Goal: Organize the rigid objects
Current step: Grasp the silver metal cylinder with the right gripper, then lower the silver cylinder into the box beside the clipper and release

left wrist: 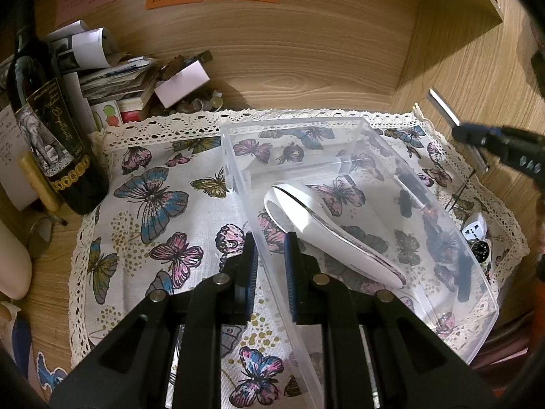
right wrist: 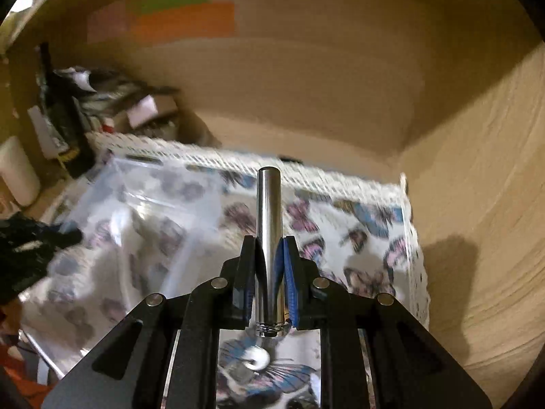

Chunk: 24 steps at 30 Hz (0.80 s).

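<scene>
The right gripper (right wrist: 269, 252) has its fingers clamped on a metal rod (right wrist: 268, 225) — long axis running straight out along them. The clear bin (left wrist: 344, 129) lies to its left, steadied by the left gripper (left wrist: 270, 248), fingers pinched on the near wall — so the rod likely goes leftward.

Both wrist views angled down, close, sharing butterfly cloth (left wrist: 160, 204) and clear bin (left wrist: 391, 156)
</scene>
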Tool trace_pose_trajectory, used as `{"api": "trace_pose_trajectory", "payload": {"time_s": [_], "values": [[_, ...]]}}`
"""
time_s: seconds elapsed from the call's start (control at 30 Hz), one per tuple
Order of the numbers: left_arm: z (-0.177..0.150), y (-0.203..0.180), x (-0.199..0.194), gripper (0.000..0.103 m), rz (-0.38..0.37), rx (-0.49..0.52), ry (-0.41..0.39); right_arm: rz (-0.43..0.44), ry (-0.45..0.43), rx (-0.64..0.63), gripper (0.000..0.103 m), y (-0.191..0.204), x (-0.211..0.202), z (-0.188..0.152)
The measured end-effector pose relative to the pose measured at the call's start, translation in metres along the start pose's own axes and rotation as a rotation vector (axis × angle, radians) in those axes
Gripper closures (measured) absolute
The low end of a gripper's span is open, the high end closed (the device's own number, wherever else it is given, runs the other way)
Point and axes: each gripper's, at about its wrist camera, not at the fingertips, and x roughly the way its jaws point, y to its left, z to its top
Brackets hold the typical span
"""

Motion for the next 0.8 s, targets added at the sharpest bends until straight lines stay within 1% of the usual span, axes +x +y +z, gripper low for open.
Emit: {"api": "trace_pose_trajectory", "payload": {"time_s": [0.07,0.23,0.33,0.43,0.57,0.63,0.73,0.77,0.8], "values": [[0.000,0.000,0.000,0.089,-0.001,-0.002,0.000,0.039,-0.041,-0.005,0.089,0.010,-0.009,0.007],[0.000,0.000,0.000,0.089,-0.005,-0.002,-0.003,0.097,-0.101,-0.047,0.089,0.037,-0.022,0.024],[0.000,0.000,0.000,0.089,-0.006,-0.003,-0.002,0.151,-0.122,-0.069,0.089,0.053,-0.027,0.030],[0.001,-0.001,0.000,0.089,-0.011,-0.003,-0.003,0.198,-0.123,-0.092,0.089,0.069,-0.027,0.034],[0.001,0.000,0.000,0.089,-0.018,-0.002,-0.005,0.244,-0.096,-0.114,0.089,0.088,-0.013,0.034],[0.001,0.000,0.000,0.089,-0.023,-0.004,-0.007,0.263,-0.061,-0.120,0.089,0.096,-0.001,0.031],[0.000,0.002,0.000,0.088,-0.029,-0.006,-0.008,0.259,-0.002,-0.133,0.089,0.105,0.017,0.025],[0.000,0.001,0.000,0.088,-0.030,-0.005,-0.009,0.221,0.043,-0.132,0.089,0.106,0.023,0.023],[0.000,0.002,0.000,0.088,-0.031,-0.005,-0.010,0.211,0.070,-0.131,0.089,0.106,0.029,0.020]]}}
